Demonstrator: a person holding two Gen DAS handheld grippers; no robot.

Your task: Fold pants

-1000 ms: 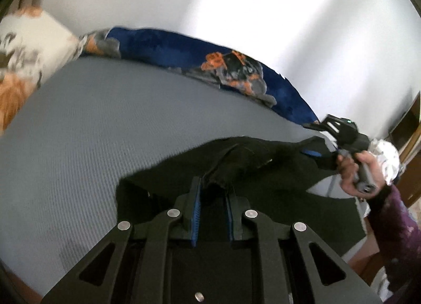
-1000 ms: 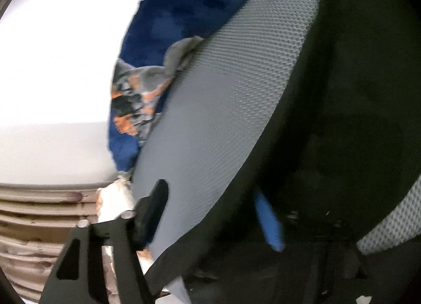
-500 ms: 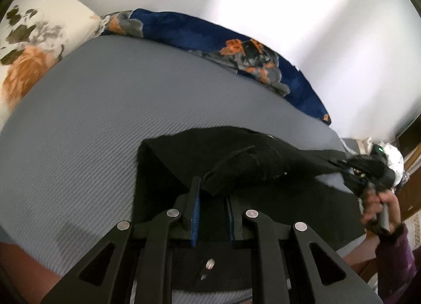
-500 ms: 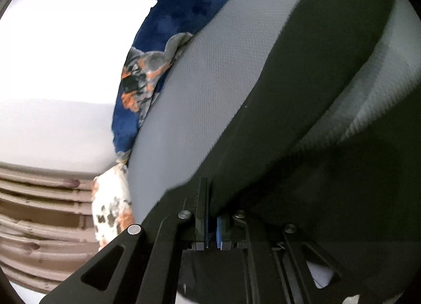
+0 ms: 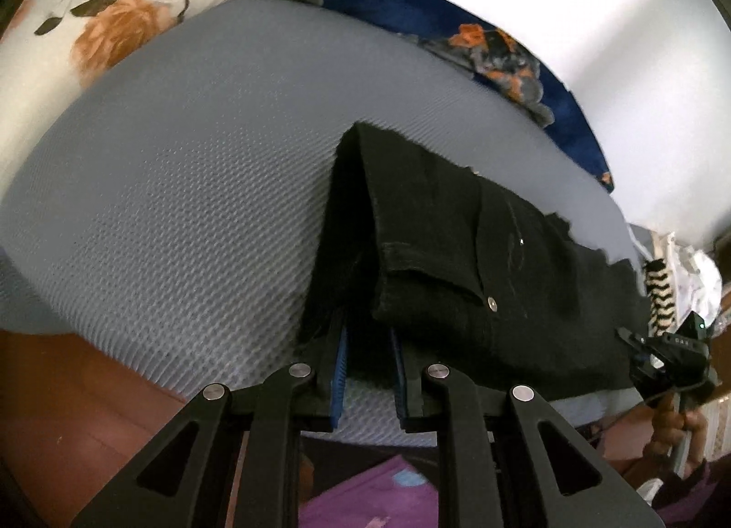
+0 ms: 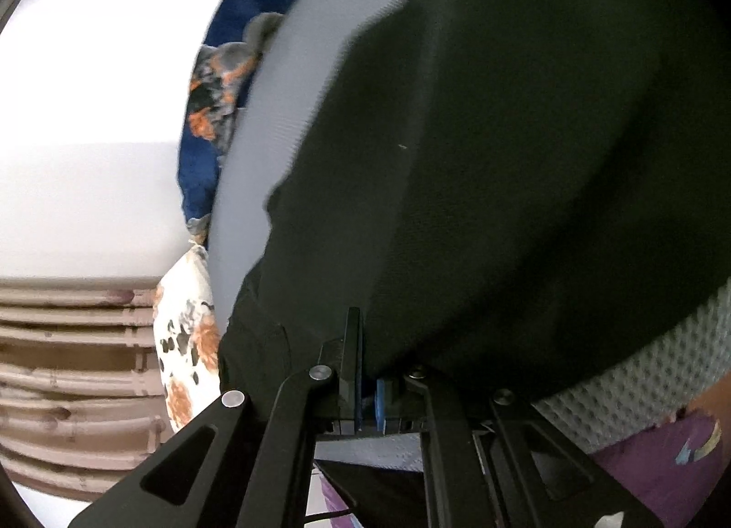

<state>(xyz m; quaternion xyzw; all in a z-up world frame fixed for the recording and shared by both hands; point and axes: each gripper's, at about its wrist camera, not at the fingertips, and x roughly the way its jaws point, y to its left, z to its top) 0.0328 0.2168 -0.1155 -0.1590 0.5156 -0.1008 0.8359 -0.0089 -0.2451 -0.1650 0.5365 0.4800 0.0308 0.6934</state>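
Note:
Black pants [image 5: 457, 253] lie folded on the grey mattress [image 5: 182, 189], with a pocket rivet showing near the front edge. My left gripper [image 5: 368, 345] sits at the pants' near left corner; the blue pads stand slightly apart and the cloth edge lies over and between them. My right gripper [image 5: 639, 354] shows at the far right edge of the pants. In the right wrist view the pants [image 6: 525, 162] fill the frame, and the right gripper [image 6: 365, 372] is nearly closed, with cloth draped over its fingers.
A floral pillow [image 5: 114, 11] lies at the far left, and a blue floral blanket [image 5: 479, 43] runs along the white wall. Striped and white clothes [image 5: 662, 285] are piled at the right. A reddish-brown bed frame [image 5: 68, 391] edges the mattress. Purple clothing [image 5: 374, 496] shows below.
Both grippers have pulled the pants toward the near edge of the mattress and laid them flat and folded. The left gripper's jaws have opened slightly and the bunched cloth has dropped.

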